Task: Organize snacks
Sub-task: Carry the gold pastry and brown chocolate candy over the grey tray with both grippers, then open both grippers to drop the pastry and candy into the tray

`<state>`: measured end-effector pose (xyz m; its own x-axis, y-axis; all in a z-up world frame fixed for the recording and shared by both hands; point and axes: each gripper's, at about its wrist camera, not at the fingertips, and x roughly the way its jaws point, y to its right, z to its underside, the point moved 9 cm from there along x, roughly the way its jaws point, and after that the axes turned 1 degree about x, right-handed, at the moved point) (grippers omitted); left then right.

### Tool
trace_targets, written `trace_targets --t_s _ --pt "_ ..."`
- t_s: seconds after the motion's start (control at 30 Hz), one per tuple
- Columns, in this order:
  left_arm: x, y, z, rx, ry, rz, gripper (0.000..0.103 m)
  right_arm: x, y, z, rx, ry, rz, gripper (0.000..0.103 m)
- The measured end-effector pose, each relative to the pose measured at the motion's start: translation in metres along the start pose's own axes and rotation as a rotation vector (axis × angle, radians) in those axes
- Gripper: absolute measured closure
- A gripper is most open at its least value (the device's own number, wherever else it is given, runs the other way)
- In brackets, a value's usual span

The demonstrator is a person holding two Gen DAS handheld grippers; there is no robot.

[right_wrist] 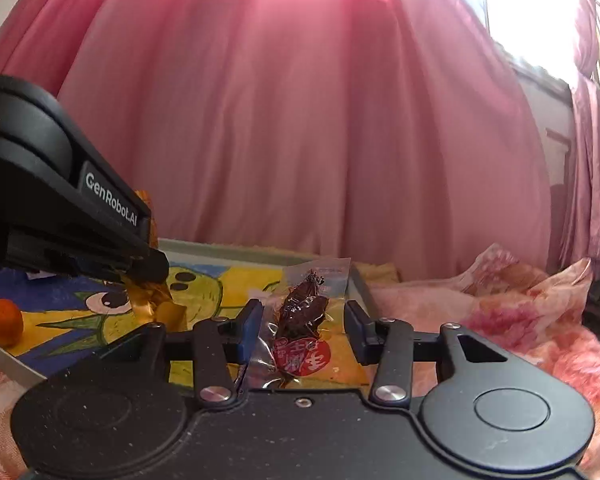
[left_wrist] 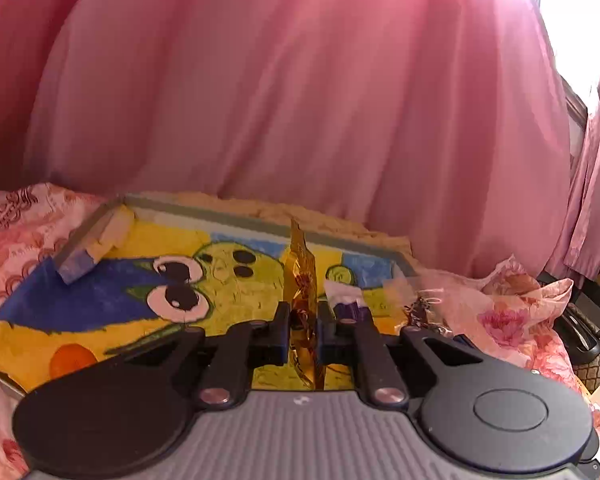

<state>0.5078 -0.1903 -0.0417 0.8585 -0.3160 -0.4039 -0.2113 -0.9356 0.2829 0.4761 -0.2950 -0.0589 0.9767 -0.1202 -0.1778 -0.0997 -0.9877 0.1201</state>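
Left tool [left_wrist: 303, 330] clamping upright gold packet [left_wrist: 300, 280]; right tool [right_wrist: 304, 330] wide around lengthwise clear packet [right_wrist: 300, 320].

Two grippers are counted, left [left_wrist: 304, 326] and right [right_wrist: 304, 326]. One gold-wrapped snack [left_wrist: 300, 280] is seen, one clear packet of dark dried fruit [right_wrist: 302, 320], one purple-and-white packet [left_wrist: 346, 300], and one small orange fruit [right_wrist: 4, 322]. One painted tray [left_wrist: 100, 304] is counted, and one pink curtain [left_wrist: 300, 80], possibly more.
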Motion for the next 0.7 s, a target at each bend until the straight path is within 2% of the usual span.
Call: trace_targets --t_s 0.33,0.53,0.63,0.7 --pt "0.006 -0.007 0.005 -0.002 -0.031 -0.024 0.09 0.015 0.002 0.015 0.094 -0.087 -0.036 0.055" --pt "0.011 -0.023 0.011 -0.003 -0.071 -0.118 0.089 0.019 0.002 0.02 0.106 -0.114 -0.04 0.053" --pt "0.012 -0.026 0.012 0.025 -0.092 -0.148 0.082 0.019 0.002 0.021 0.107 -0.116 -0.042 0.052" --pt "0.012 -0.028 0.014 0.037 -0.104 -0.169 0.076 0.02 0.002 0.022 0.105 -0.12 -0.044 0.046"
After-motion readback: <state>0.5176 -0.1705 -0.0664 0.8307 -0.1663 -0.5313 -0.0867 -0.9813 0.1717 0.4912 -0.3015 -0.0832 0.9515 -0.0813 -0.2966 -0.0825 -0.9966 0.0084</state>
